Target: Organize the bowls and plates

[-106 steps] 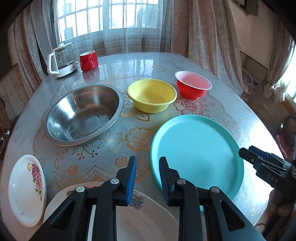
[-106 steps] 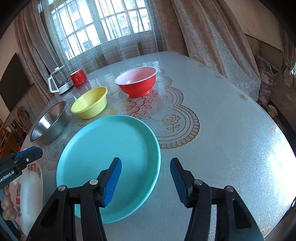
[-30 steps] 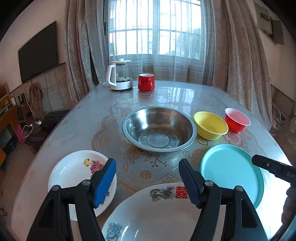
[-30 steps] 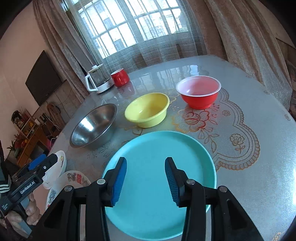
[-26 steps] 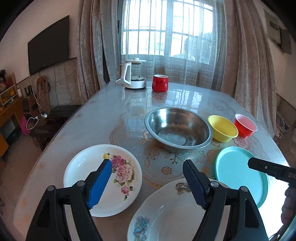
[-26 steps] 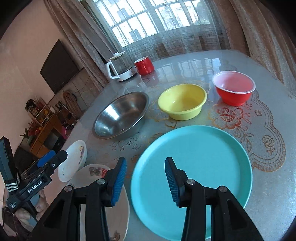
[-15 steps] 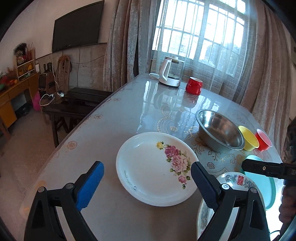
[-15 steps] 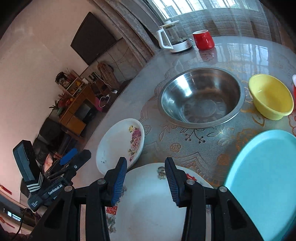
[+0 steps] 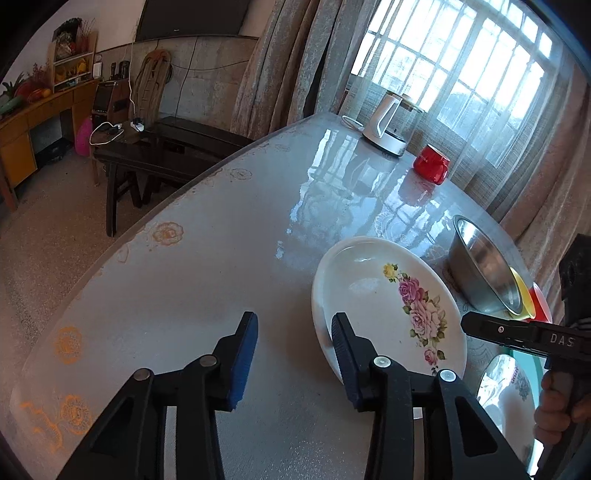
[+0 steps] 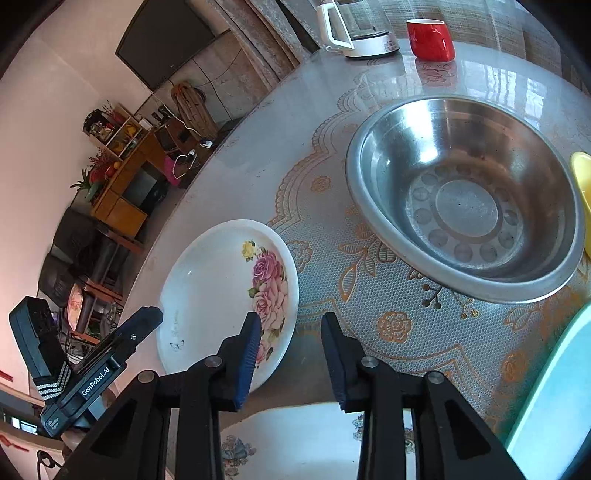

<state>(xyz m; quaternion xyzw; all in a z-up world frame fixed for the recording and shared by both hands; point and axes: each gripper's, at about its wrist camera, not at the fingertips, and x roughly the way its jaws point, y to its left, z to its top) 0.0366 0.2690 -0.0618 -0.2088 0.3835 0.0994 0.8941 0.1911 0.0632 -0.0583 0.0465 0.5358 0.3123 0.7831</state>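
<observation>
Left wrist view: I am bringing my left gripper (image 9: pixel 293 334) down at the near left rim of the round white plate with pink roses (image 9: pixel 388 299). Its jaws have just been closing and are straddling that rim, not yet pinching. My right gripper (image 10: pixel 288 341) is also narrowing, apart over the plate's right edge, holding nothing. Next, I judge, I am needing a firm rim pinch. Farther off, the steel bowl (image 10: pixel 465 195) is waiting.

Daylight is streaming through a gridded window (image 9: pixel 454 70) hung with sheer and heavy curtains (image 9: pixel 280 62). Left of the window, a dark television (image 9: pixel 192 18) is hanging above a dark bench (image 9: pixel 166 155), with a wooden cabinet (image 9: pixel 33 122) standing farther left.
</observation>
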